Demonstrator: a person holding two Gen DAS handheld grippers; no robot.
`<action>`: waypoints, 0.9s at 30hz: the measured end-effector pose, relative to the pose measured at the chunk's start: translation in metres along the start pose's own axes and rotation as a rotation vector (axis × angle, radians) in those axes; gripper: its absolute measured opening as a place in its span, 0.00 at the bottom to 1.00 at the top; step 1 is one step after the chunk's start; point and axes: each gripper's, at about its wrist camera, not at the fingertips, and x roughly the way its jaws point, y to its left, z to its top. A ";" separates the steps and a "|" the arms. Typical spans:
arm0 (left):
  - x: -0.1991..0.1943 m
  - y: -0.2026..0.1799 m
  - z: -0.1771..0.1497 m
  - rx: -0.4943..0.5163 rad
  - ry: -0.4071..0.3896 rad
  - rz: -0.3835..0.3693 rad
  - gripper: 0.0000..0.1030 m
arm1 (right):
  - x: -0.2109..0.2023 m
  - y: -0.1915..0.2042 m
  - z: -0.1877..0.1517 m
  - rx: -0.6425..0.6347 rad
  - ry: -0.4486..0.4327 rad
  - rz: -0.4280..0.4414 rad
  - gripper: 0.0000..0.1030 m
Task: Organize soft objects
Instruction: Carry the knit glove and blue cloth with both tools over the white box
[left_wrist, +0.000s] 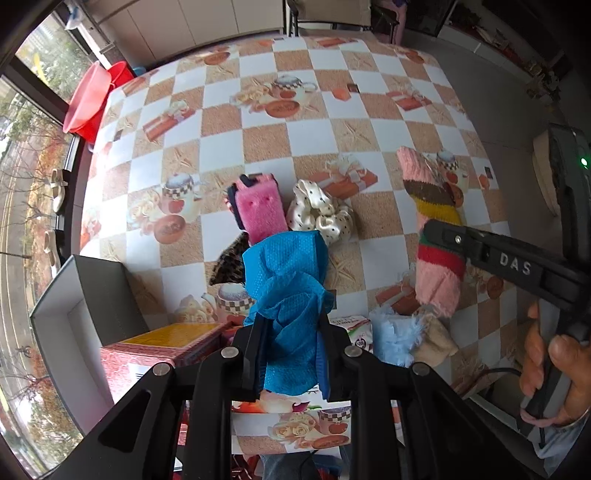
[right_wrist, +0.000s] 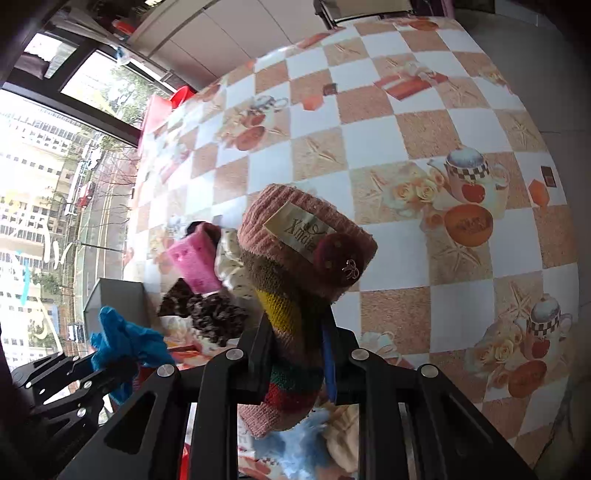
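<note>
My left gripper (left_wrist: 290, 317) is shut on a blue cloth (left_wrist: 286, 280) and holds it above the table's near edge. My right gripper (right_wrist: 295, 332) is shut on a pink striped knitted hat (right_wrist: 303, 266); the hat also shows in the left wrist view (left_wrist: 432, 229). On the checkered table lie a pink sponge (left_wrist: 258, 210), a cream dotted scrunchie (left_wrist: 321, 214), a leopard-print scrunchie (left_wrist: 229, 262), a light blue fluffy piece (left_wrist: 395, 332) and a beige soft piece (left_wrist: 436, 341).
A grey open box (left_wrist: 85, 295) stands at the near left beside a red and yellow box (left_wrist: 166, 343). Red basins (left_wrist: 92, 99) sit off the table's far left corner. The checkered tablecloth (left_wrist: 332, 110) stretches to the far side.
</note>
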 end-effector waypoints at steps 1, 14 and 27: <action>-0.003 0.004 0.000 -0.010 -0.009 0.000 0.23 | -0.004 0.007 -0.002 -0.010 -0.002 0.007 0.23; -0.046 0.085 -0.024 -0.148 -0.127 0.010 0.23 | -0.007 0.120 -0.011 -0.190 -0.001 0.058 0.23; -0.053 0.123 -0.065 -0.137 -0.157 -0.065 0.23 | -0.008 0.163 -0.051 -0.210 0.014 -0.029 0.23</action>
